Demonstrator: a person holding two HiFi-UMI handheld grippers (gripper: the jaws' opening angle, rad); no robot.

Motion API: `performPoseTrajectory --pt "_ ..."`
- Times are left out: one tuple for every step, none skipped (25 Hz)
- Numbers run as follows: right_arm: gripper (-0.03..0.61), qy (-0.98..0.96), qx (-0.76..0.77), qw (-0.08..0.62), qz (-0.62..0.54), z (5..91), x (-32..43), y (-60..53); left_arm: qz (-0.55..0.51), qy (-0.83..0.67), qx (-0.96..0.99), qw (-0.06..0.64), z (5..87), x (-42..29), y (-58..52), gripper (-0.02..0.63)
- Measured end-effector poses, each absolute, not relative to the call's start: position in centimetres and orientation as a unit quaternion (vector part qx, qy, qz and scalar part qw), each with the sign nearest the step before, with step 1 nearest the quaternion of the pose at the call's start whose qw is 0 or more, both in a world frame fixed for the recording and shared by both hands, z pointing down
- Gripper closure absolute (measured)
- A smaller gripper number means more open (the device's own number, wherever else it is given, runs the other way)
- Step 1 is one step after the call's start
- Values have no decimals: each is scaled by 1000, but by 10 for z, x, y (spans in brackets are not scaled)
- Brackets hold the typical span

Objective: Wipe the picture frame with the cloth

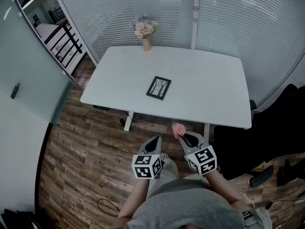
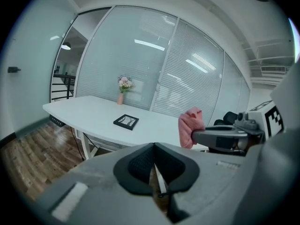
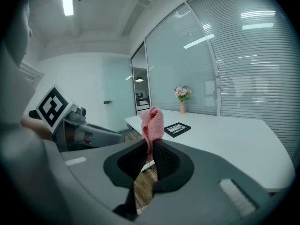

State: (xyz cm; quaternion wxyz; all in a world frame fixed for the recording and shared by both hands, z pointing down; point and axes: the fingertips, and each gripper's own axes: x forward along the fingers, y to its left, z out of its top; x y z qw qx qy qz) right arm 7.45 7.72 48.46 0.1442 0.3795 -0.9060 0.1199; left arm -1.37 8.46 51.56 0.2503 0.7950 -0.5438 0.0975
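While both tools are being held short of the near edge of the tabletop, the picture frame is being shown in the head view lying flat near the tabletop's middle. Its long axis is running roughly from near edge to far edge, slightly skewed. It is lying ahead of the left hand-held gripper and ahead-left of the right hand-held gripper, well apart from both.

In the left gripper view, the left hand-held gripper is being kept pressed together on nothing, with the frame ahead-left.

In the right gripper view, the pink cloth is being pinched by the right hand-held gripper, with the frame ahead-right. A forward reach over the near edge is being judged necessary.
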Motion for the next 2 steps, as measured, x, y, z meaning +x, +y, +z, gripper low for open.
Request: performPoseTrajectory --pt "545 -905 381 145 120 485 74 75 96 -544 795 250 515 -15 83 612" --pt "545 -905 382 145 120 486 73 73 95 -543 796 250 515 -17 82 612"
